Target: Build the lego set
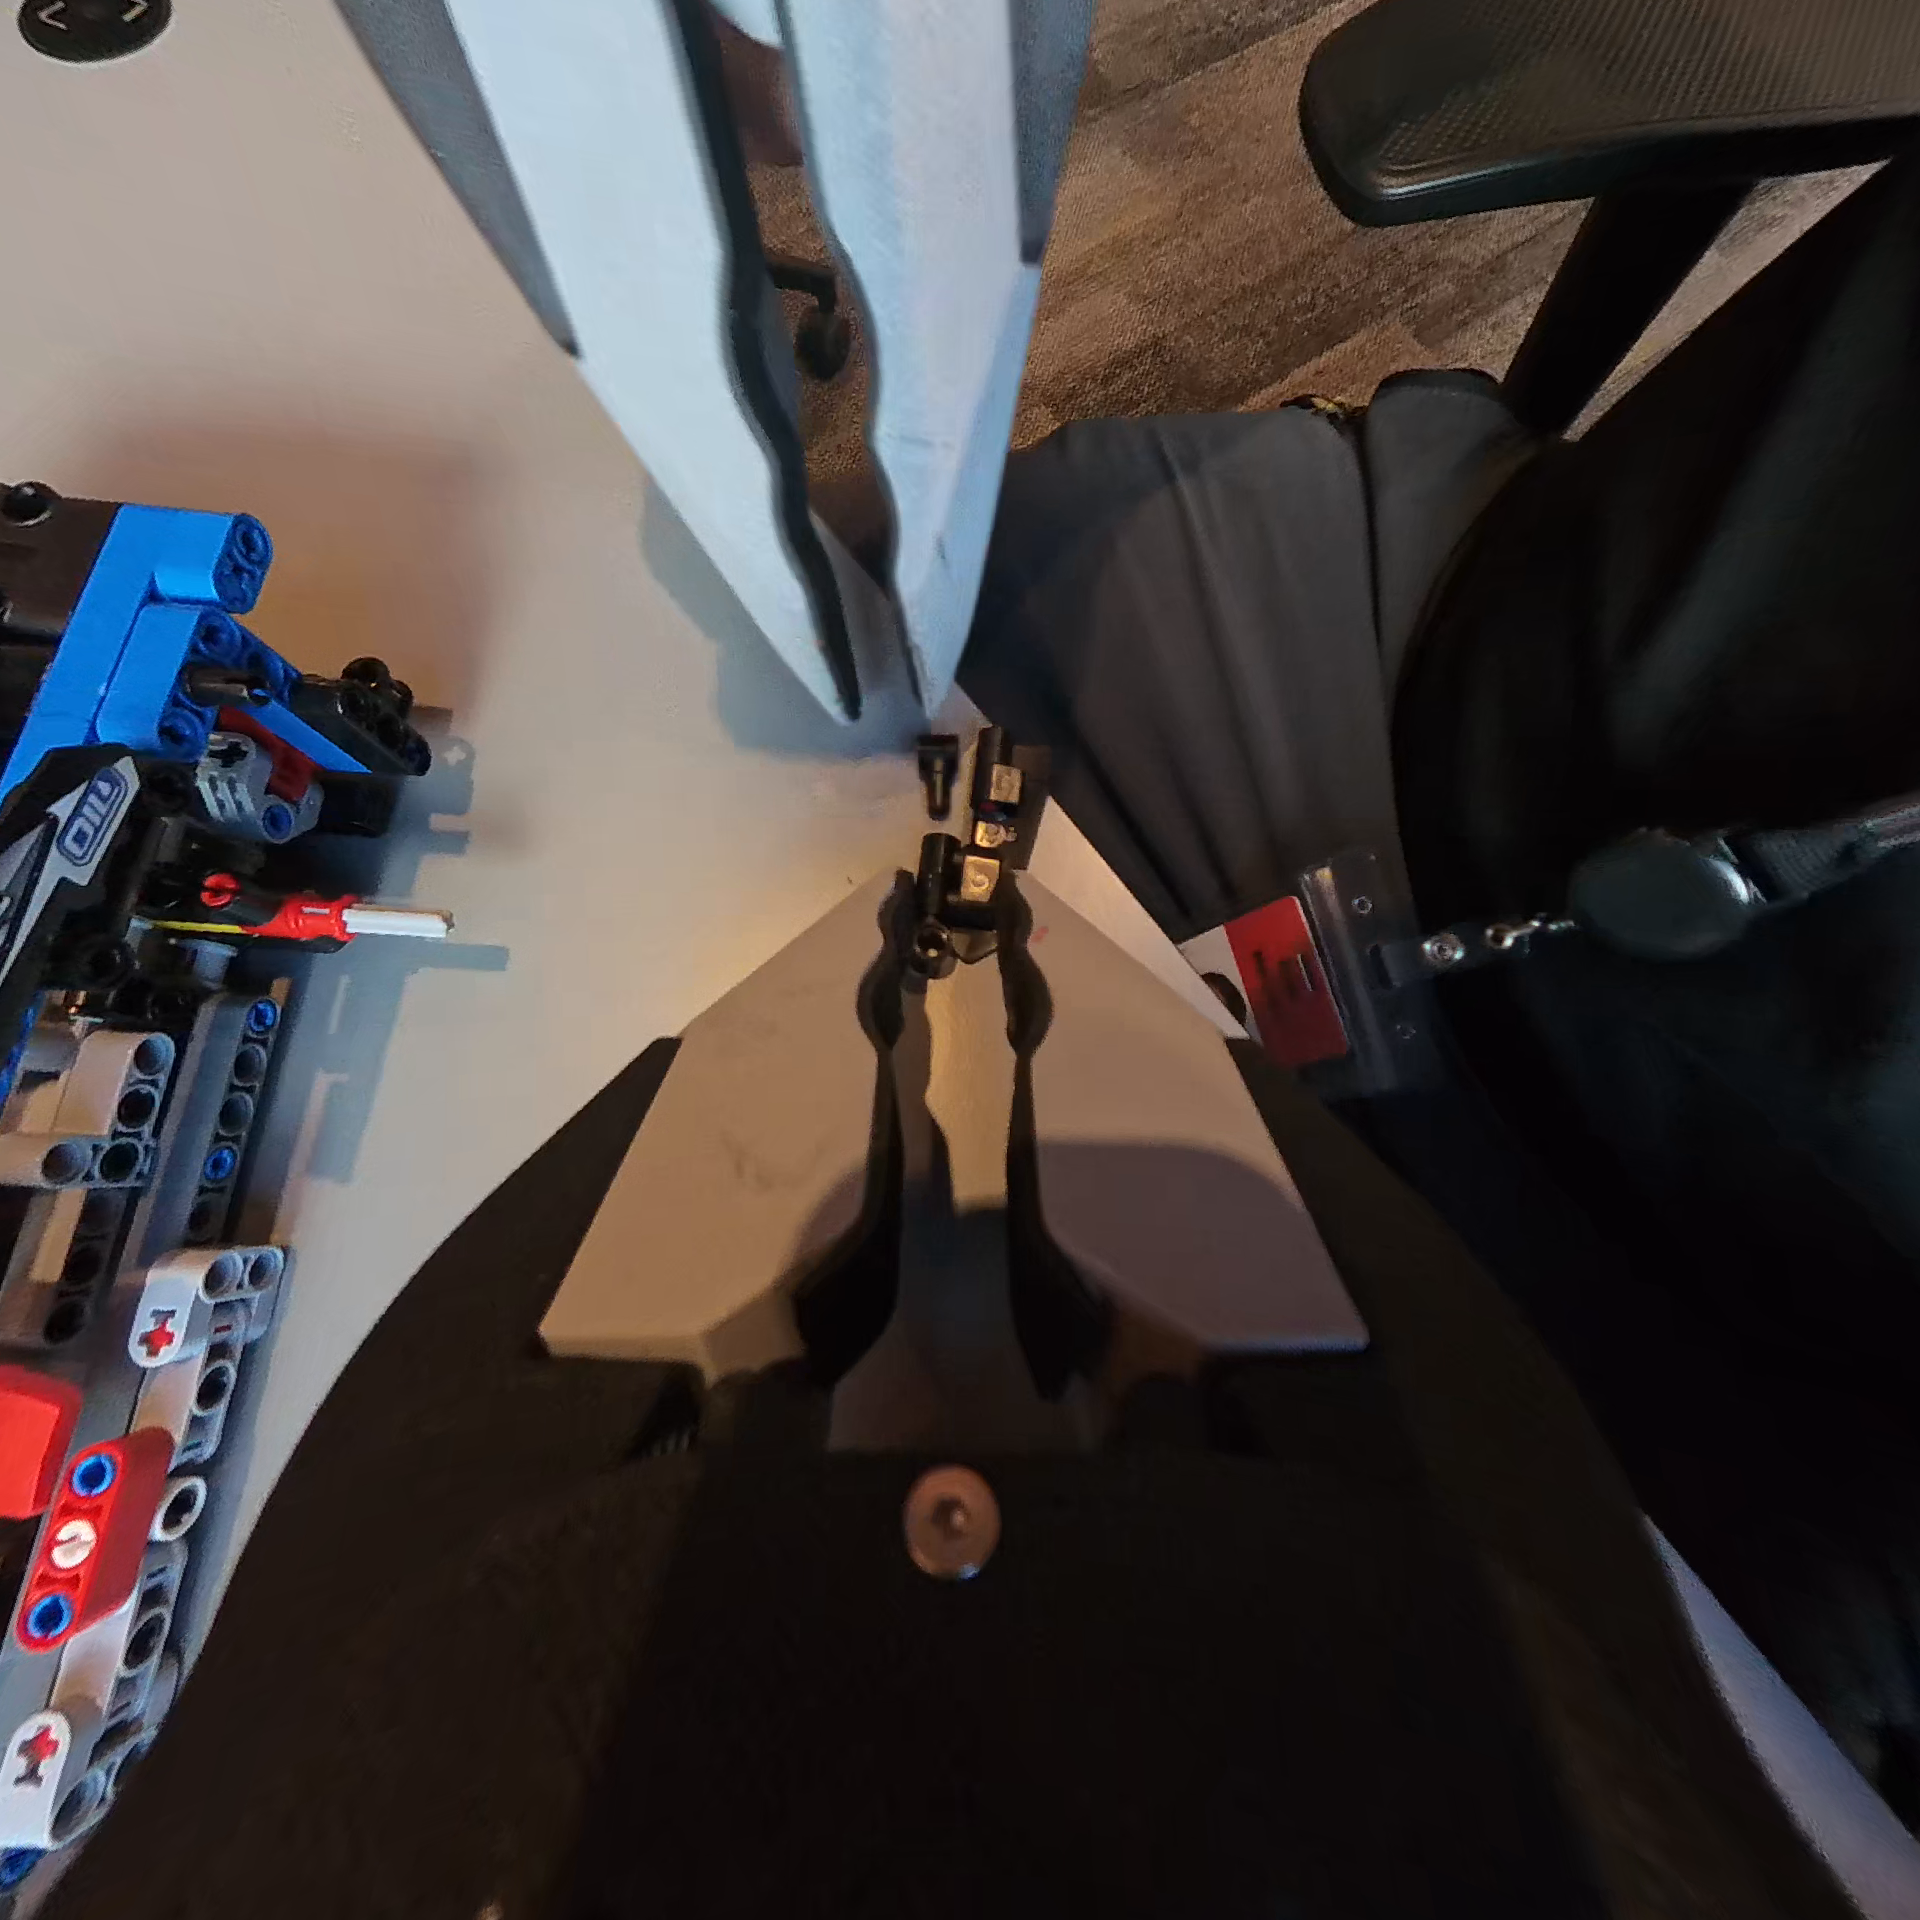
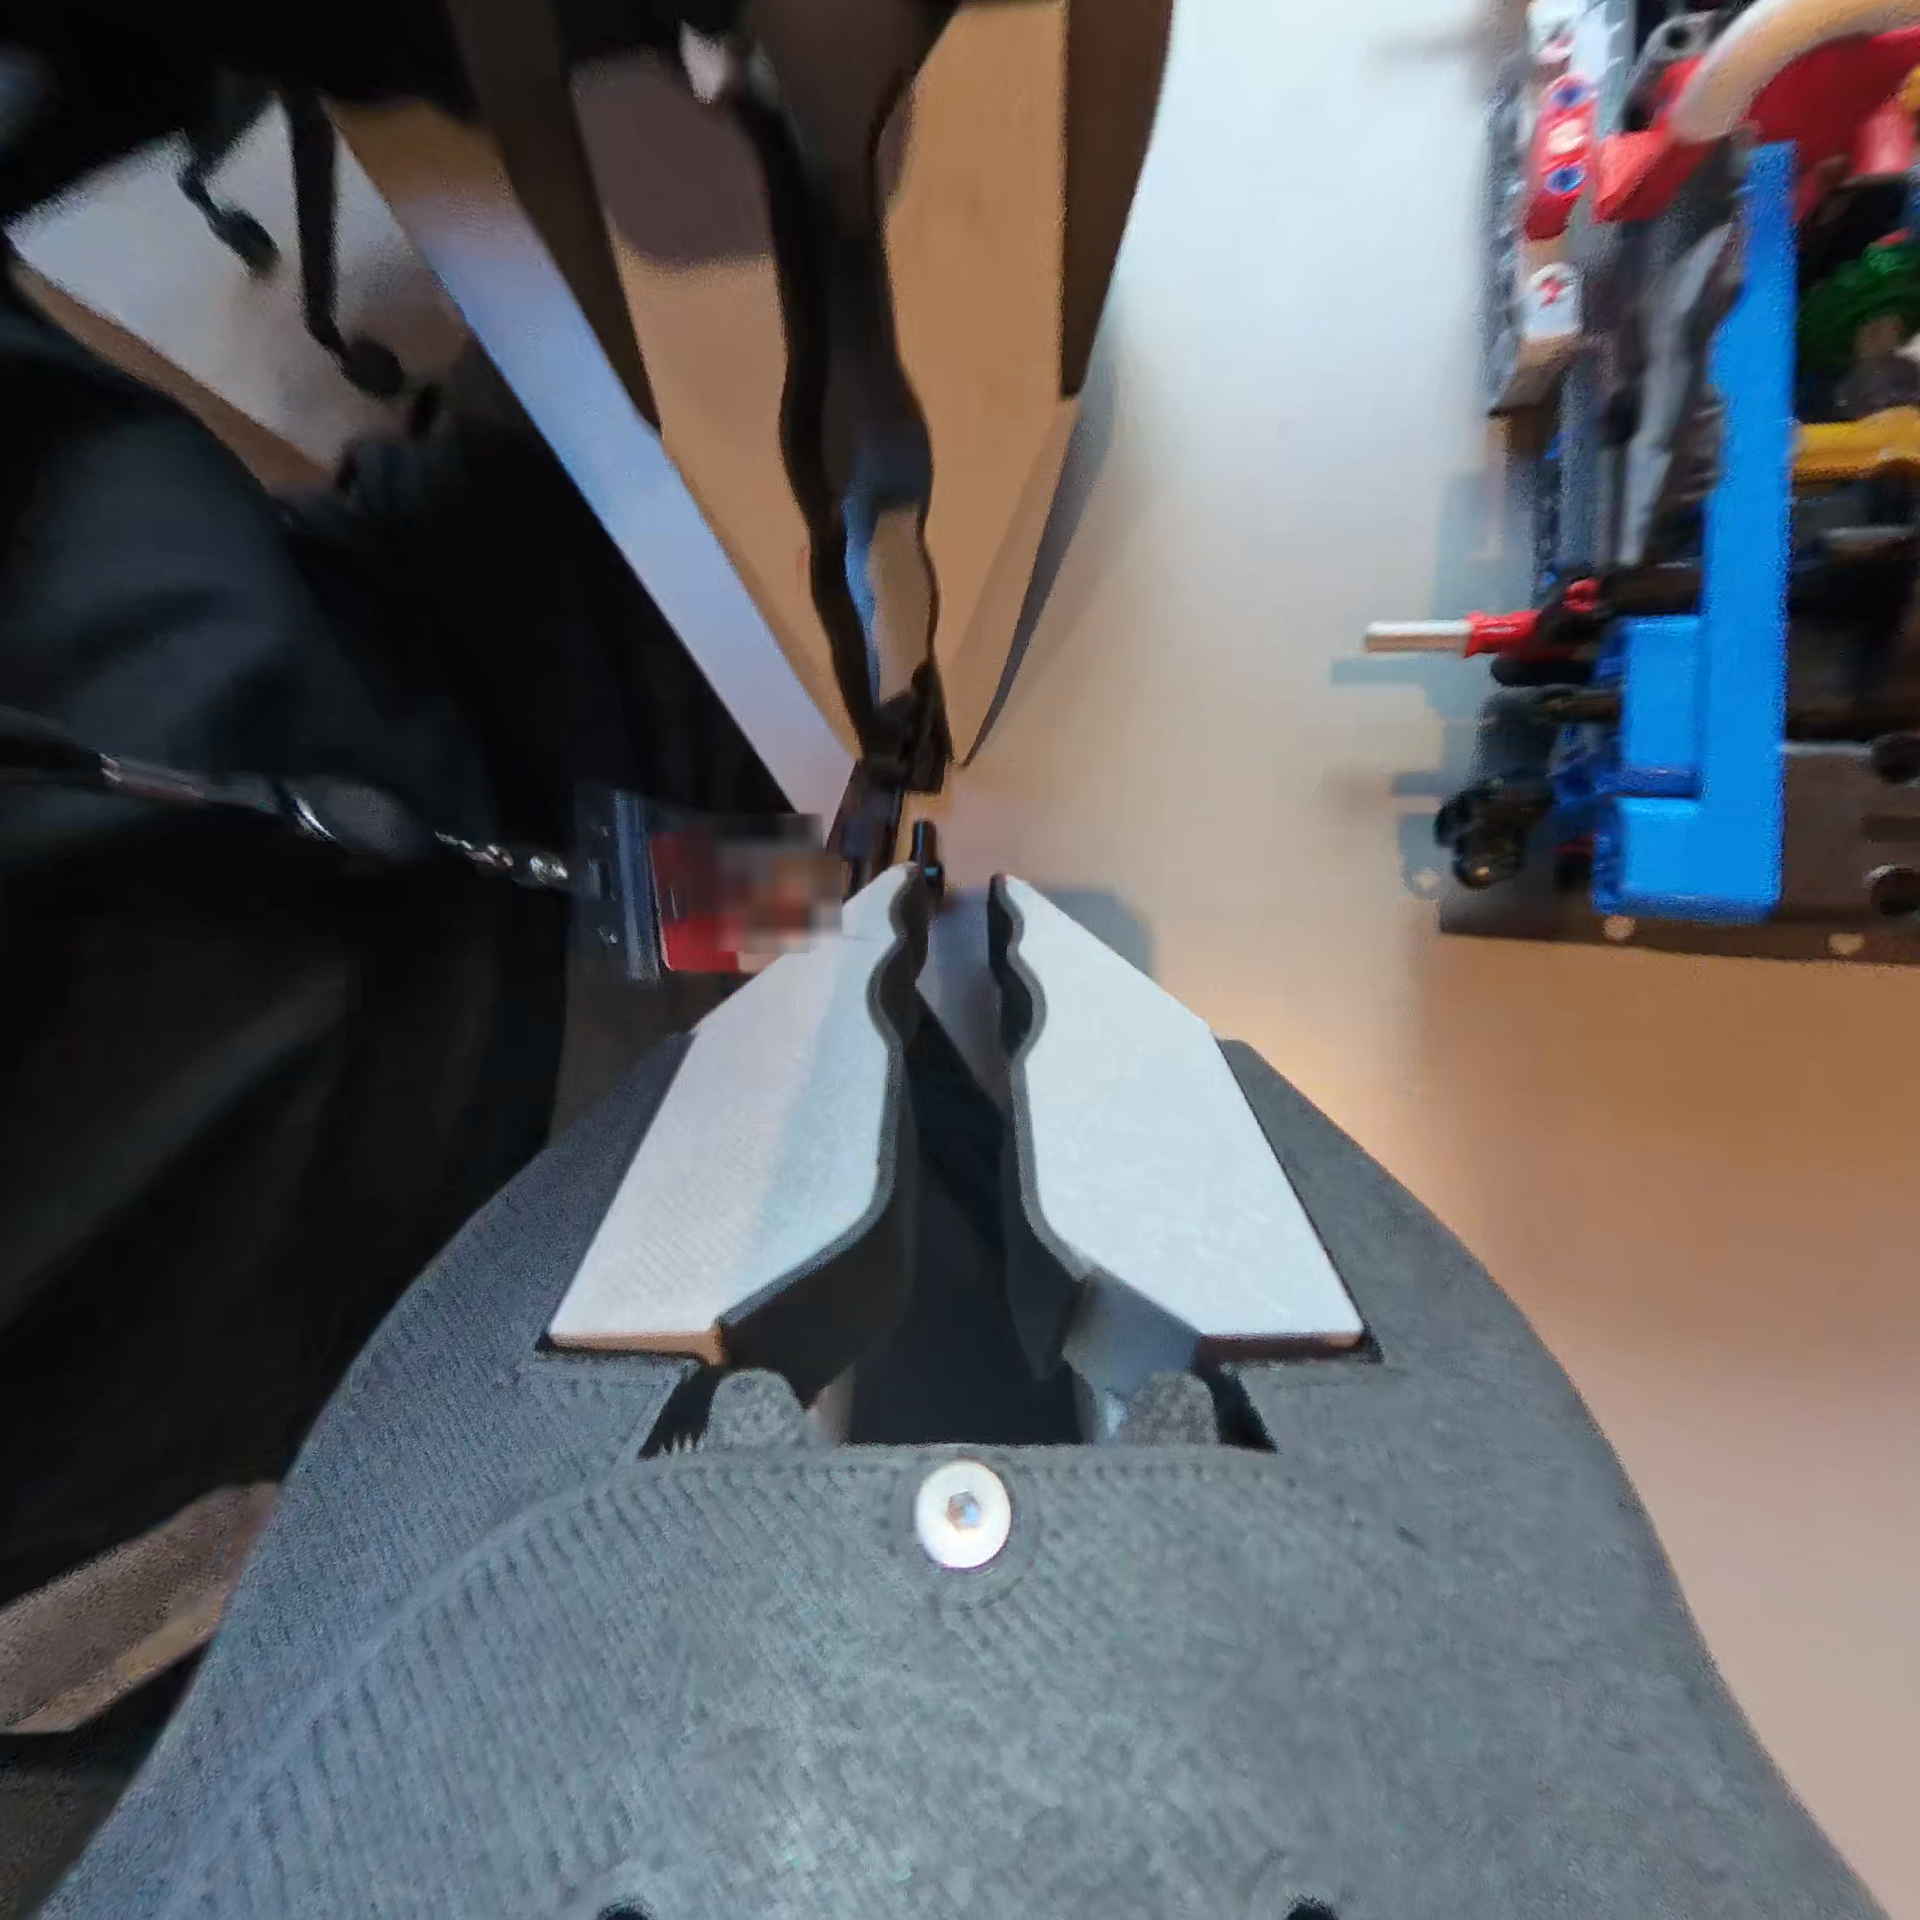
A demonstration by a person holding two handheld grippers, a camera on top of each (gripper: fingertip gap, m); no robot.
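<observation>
My left gripper (image 1: 956, 906) is shut on a small black lego piece (image 1: 982, 831) with grey connectors and holds it over the table's near edge. My right gripper (image 2: 948, 889) faces it tip to tip and also shows in the left wrist view (image 1: 889, 709); its jaws stand a little apart. A short black pin (image 1: 936, 774) sits just beyond its tips, beside the held piece, and shows against one fingertip in the right wrist view (image 2: 923, 847). The blue, black and grey lego model (image 1: 156, 790) lies on the table, off to one side (image 2: 1714, 665).
A red axle with a white tip (image 1: 348, 921) sticks out of the model towards the grippers. The white table (image 1: 312, 312) ends just behind the held piece. A seated person in dark clothes (image 1: 1558, 727) with a red badge (image 1: 1288, 977) and a chair armrest (image 1: 1558, 104) lie beyond. My two grippers' fingertips are within a few centimetres of each other.
</observation>
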